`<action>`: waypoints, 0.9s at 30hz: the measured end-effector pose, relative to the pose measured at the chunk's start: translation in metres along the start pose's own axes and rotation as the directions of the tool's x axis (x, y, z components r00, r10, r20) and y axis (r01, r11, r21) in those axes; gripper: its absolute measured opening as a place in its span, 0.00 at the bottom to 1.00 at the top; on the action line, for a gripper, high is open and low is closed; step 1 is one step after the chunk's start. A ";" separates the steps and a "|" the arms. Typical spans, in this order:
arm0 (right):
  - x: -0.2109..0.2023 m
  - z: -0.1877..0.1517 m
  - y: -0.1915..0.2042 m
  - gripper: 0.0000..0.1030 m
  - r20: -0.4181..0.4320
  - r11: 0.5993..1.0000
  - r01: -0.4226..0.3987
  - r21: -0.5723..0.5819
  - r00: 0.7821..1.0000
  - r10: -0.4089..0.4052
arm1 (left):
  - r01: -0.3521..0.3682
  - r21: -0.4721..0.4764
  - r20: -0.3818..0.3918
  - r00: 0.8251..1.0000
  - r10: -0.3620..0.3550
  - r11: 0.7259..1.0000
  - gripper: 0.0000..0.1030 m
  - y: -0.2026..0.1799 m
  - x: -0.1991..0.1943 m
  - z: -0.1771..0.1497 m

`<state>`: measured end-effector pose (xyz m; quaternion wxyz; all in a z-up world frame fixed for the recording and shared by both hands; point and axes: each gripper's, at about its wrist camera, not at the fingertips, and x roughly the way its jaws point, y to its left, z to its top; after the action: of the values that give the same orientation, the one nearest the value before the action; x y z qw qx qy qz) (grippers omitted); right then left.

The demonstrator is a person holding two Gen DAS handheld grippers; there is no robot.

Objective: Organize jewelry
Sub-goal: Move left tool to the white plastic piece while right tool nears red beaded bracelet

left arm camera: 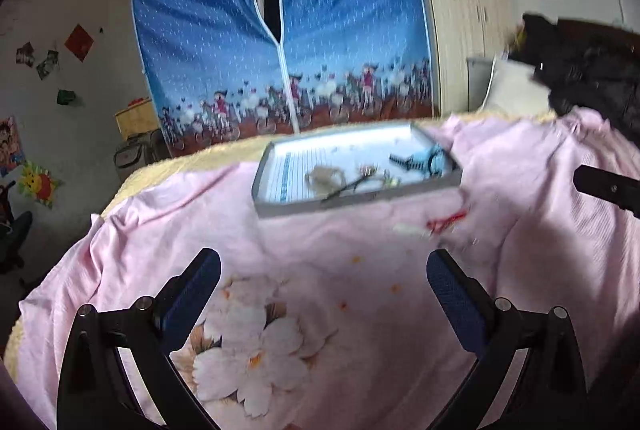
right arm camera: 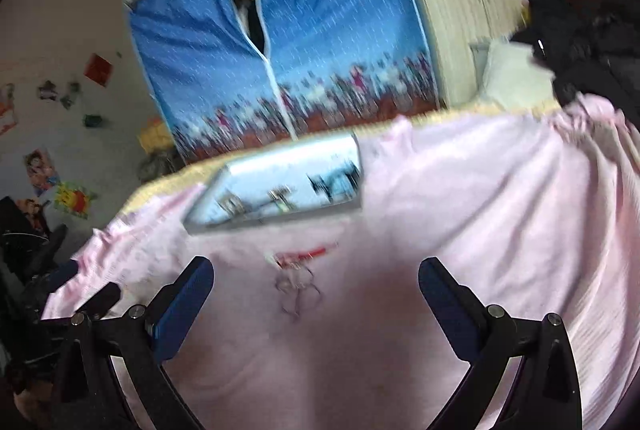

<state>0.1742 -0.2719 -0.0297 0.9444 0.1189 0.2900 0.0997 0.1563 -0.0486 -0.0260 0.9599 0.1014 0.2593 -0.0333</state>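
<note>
1. Jewelry: some pieces already lie in the shallow grey box with the pale blue lined bottom (left arm camera: 356,200) on the pink flowered bed sheet (left arm camera: 160,230). A red string piece (right arm camera: 308,254) and a thin dark chain (right arm camera: 298,288) lie on the sheet just before the box.
2. The left gripper (left arm camera: 323,266) and right gripper (right arm camera: 316,272) are both spread wide, holding nothing.
3. I think a pick-up comes next; the right one is nearest the chain (blurry, though).
4. Lots of bare sheet around; the bed edge is behind the box.
</note>
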 end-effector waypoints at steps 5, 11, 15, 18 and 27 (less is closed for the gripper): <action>0.027 -0.007 -0.010 1.00 -0.139 0.998 0.051 0.040 0.989 -0.045 | 0.013 -0.012 -0.052 0.999 -0.013 1.000 0.98 0.004 0.011 -0.019; 0.029 -0.011 -0.012 1.00 -0.173 0.997 0.070 0.039 0.983 -0.062 | 0.056 -0.114 -0.121 0.990 -0.070 0.992 0.98 0.021 0.027 -0.026; 0.037 -0.013 -0.004 1.00 -0.208 0.997 0.081 -0.008 0.975 -0.081 | 0.057 -0.175 -0.161 0.983 -0.086 0.983 0.98 0.030 0.035 -0.029; 0.043 -0.016 0.001 1.00 -0.233 0.995 0.087 -0.040 0.968 -0.094 | 0.039 -0.195 -0.193 0.978 -0.077 0.980 0.98 0.032 0.040 -0.032; 0.057 -0.018 0.001 1.00 -0.281 0.996 0.073 -0.059 0.956 -0.087 | 0.054 -0.273 -0.231 0.966 -0.120 0.961 0.98 0.041 0.052 -0.039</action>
<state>0.2102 -0.2536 -0.0740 0.8990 0.0691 0.4243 0.0841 0.1870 -0.0008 -0.0778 0.9229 -0.0355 0.3823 -0.0282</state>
